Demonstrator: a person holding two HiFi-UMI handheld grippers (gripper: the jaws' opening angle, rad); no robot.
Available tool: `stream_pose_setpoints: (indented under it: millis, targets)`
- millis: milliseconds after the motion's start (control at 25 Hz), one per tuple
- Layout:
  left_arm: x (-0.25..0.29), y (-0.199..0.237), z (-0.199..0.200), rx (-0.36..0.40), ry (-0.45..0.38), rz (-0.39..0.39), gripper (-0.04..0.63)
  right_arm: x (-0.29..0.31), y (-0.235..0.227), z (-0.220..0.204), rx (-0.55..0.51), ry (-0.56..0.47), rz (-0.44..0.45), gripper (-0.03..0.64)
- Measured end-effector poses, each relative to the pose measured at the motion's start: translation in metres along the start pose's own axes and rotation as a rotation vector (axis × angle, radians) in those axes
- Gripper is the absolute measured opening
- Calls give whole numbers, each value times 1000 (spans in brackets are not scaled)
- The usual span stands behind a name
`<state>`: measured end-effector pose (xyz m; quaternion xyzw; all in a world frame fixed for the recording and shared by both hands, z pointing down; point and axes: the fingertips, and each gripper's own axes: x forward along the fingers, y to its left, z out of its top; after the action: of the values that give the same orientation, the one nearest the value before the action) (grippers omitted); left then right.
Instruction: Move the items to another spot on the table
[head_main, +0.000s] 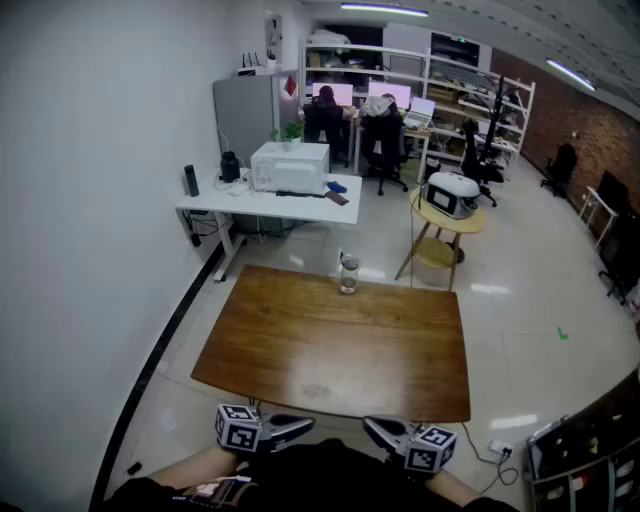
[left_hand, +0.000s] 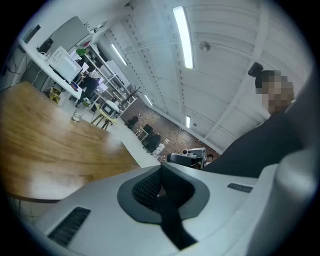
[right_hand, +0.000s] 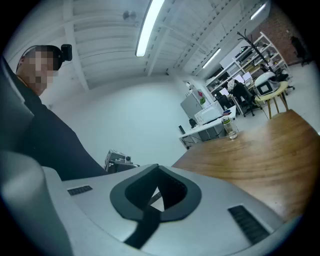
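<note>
A brown wooden tabletop stands on a pale, glossy floor in an office room. Beyond the tabletop's far left corner is one white desk carrying a white printer and a dark bottle. Beyond its far right corner is one round side table with a white appliance on top.

The only thing on the tabletop is one clear glass jar, upright at the middle of the far edge; what it holds cannot be made out.

Two tools hover just off the tabletop's near edge, tips pointing toward each other. The left tool has its jaws pressed together on nothing. The right tool is likewise closed and empty.
</note>
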<state>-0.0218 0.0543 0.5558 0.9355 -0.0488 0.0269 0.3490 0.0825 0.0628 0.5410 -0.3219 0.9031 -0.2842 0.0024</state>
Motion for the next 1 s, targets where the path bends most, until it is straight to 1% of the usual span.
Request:
stream_pose_setpoints:
  millis: [240,320,400,520,600,680,760,880,1000]
  targets:
    - [21,11,10,7,-14,36,-8,-7,-26,9,-12,29,-21,-11]
    - [19,22,17,27,-13,63,-8,3,-38,11,-28,37,-40,-11]
    - [10,37,28,64,-13,95,-8,20,-52,13,-39,36,-63,-11]
    - [-10,72,53,133,-23,143,-8,56,-78,24,-58,48,-116,-11]
    - [-24,99,71,164,-21,173,-8,82,-93,37,-74,56,-154,-11]
    - [-36,124,87,181,-12,177,-8,107,-105,51,-83,57,-185,-11]
    - [-40,148,100,194,17,159,-8,128,-120,66,-92,55,-223,-11]
    - [-31,190,122,218,69,146,-8,149,-144,92,-93,40,-269,-9]
    - [-1,227,144,206,77,154,-8,152,-169,108,-84,37,-289,-9]
